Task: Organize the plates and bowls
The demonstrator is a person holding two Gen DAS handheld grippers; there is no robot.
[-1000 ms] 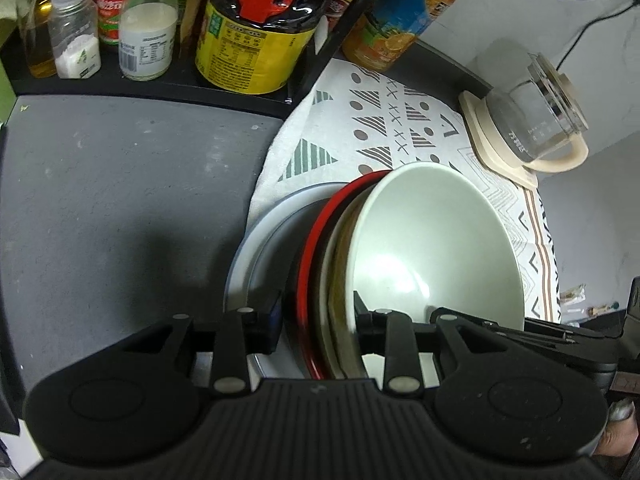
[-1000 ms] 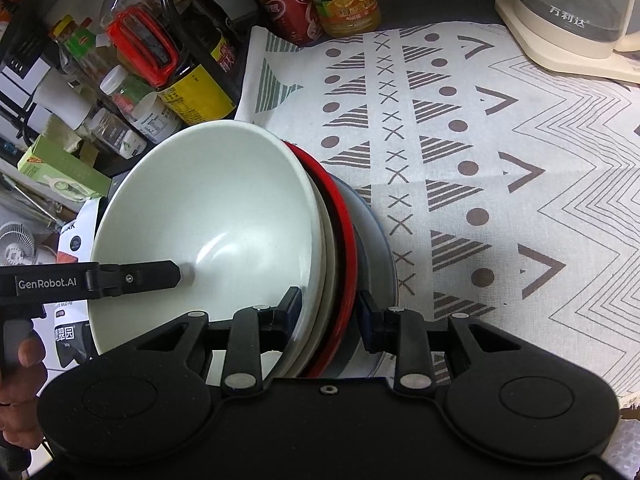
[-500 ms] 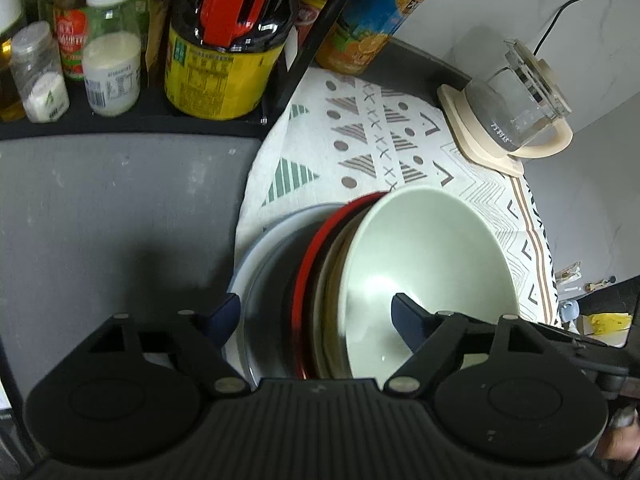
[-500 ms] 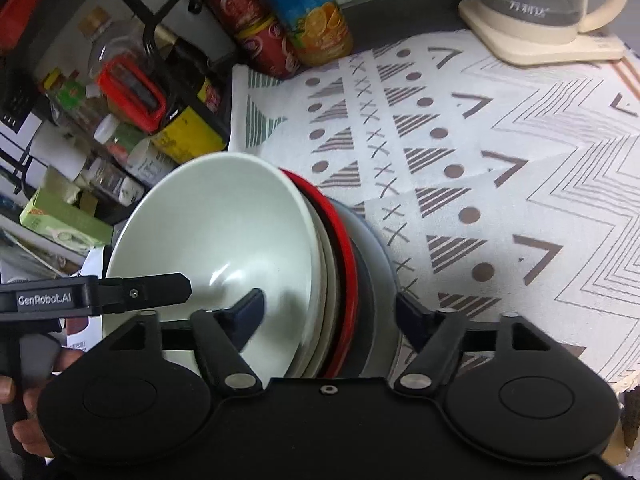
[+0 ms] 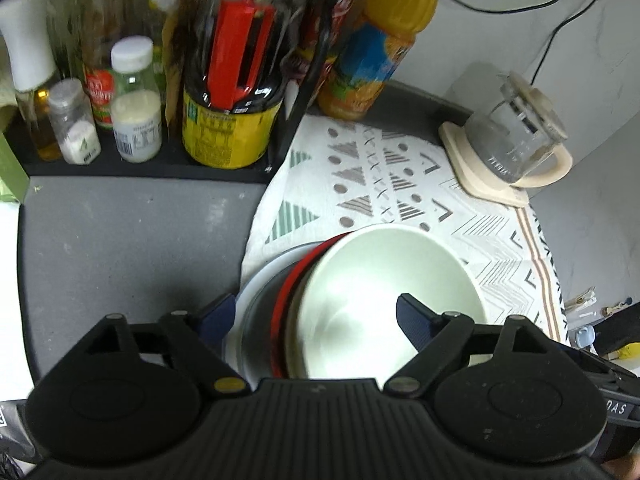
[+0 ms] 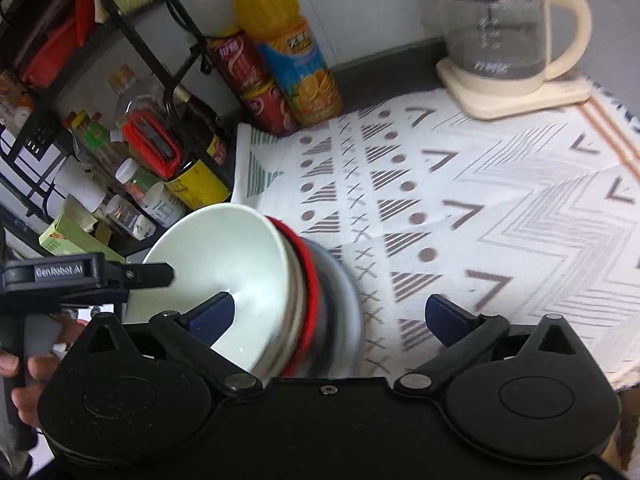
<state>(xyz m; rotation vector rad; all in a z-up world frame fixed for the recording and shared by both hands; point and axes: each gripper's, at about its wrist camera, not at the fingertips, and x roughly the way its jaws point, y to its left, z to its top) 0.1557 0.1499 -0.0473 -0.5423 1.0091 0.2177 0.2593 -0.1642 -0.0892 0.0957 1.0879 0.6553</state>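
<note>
A stack of dishes rests on the patterned cloth (image 5: 360, 184). On top is a pale green bowl (image 5: 384, 280), under it a beige plate, a red plate (image 5: 286, 304) and grey plates (image 5: 256, 288). My left gripper (image 5: 316, 316) hangs over the stack's near rim. Its jaws are opening, with the rim between them and no pad touching. From the other side the bowl (image 6: 224, 256) and the red plate (image 6: 308, 276) lie under my right gripper (image 6: 330, 314). Its jaws are also opening wide, clear of the stack. The left gripper's finger (image 6: 152, 274) reaches over the bowl.
A black rack with bottles and jars (image 5: 140, 120) stands at the back left, with an orange juice bottle (image 6: 288, 52) and red cans (image 6: 256, 84) beside it. A glass kettle (image 6: 500, 32) sits on its base at the back right. A dark grey counter (image 5: 120, 240) lies left of the cloth.
Both grippers were shut on the stack's rim. They have let go, spread their jaws wide and drawn back and up. The stack stays on the cloth.
</note>
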